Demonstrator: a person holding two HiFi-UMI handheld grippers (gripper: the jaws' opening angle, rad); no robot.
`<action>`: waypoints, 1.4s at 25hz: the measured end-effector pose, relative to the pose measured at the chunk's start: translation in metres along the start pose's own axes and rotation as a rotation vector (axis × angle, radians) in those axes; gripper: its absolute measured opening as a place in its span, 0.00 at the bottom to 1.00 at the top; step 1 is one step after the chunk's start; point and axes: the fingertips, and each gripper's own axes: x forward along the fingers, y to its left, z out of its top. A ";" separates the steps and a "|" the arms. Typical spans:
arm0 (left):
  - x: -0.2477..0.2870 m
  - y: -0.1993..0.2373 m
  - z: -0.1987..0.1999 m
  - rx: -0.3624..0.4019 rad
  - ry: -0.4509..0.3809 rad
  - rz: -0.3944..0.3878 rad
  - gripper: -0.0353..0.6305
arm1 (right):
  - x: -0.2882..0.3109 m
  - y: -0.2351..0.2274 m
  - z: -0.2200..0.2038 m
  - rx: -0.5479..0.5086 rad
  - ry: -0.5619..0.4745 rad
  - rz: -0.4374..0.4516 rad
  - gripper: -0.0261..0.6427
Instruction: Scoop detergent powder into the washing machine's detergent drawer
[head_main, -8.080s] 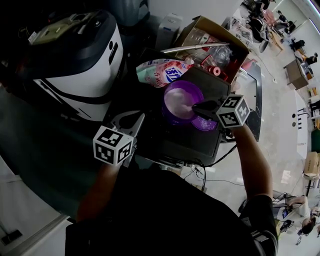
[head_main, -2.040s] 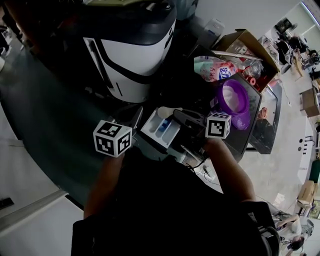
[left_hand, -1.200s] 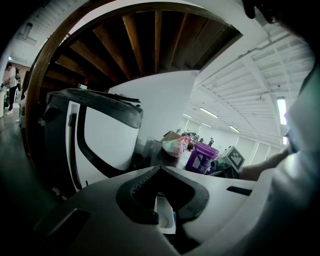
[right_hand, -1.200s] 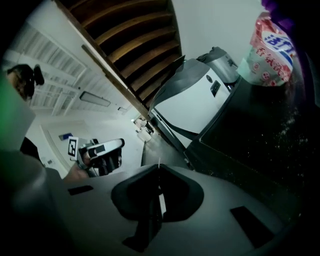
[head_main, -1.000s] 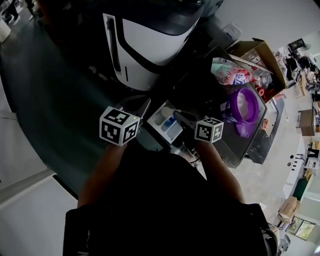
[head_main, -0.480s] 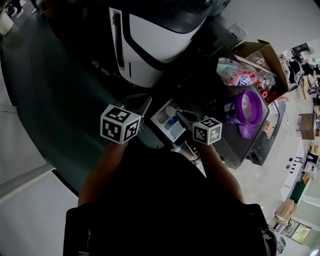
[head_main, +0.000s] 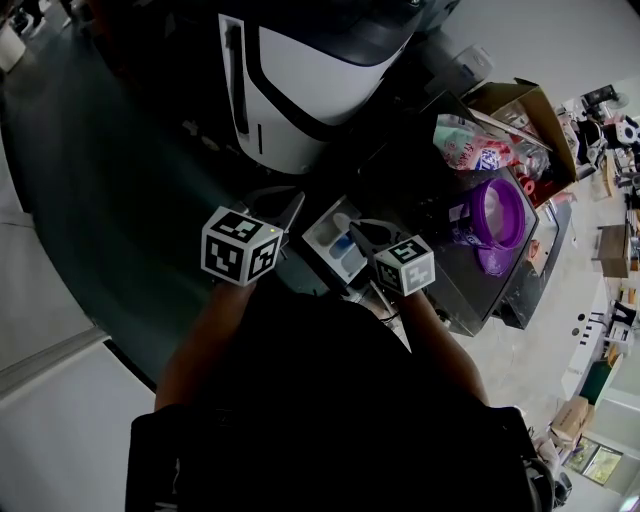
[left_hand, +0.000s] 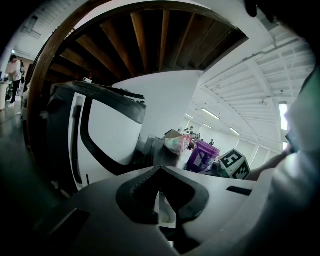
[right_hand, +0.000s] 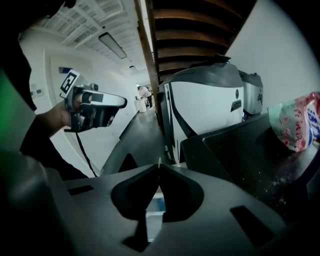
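Observation:
The white washing machine (head_main: 300, 70) stands at the top of the head view. Its detergent drawer (head_main: 328, 250) is pulled out, white with a blue compartment. My right gripper (head_main: 358, 233) is shut on the thin handle of a white scoop (head_main: 343, 221), which hangs over the drawer's far end. In the right gripper view the right gripper (right_hand: 159, 165) has its jaws meeting, a white sliver at the tips and the drawer (right_hand: 155, 205) below. My left gripper (head_main: 289, 207) sits just left of the drawer. In its own view the left gripper (left_hand: 159, 168) is shut with nothing between the jaws.
A purple tub (head_main: 496, 213) of powder stands on a dark stand (head_main: 440, 270) to the right, with a purple lid (head_main: 492, 262) beside it. A pink detergent bag (head_main: 470, 145) and an open cardboard box (head_main: 515, 100) lie behind. The dark floor (head_main: 110, 180) stretches left.
The right gripper has carried the scoop from the purple tub to the pulled-out drawer. In the last half second it edged slightly left over the drawer; the left gripper stayed put.

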 end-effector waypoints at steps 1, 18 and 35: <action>0.000 0.000 0.000 0.000 0.001 -0.001 0.06 | -0.001 0.003 0.001 -0.030 0.010 -0.005 0.07; -0.001 -0.002 -0.004 0.001 0.009 -0.010 0.06 | 0.003 0.030 0.003 -0.308 0.070 -0.025 0.07; 0.006 -0.002 -0.021 0.001 0.060 -0.032 0.06 | 0.009 0.043 0.003 -0.599 0.146 -0.032 0.07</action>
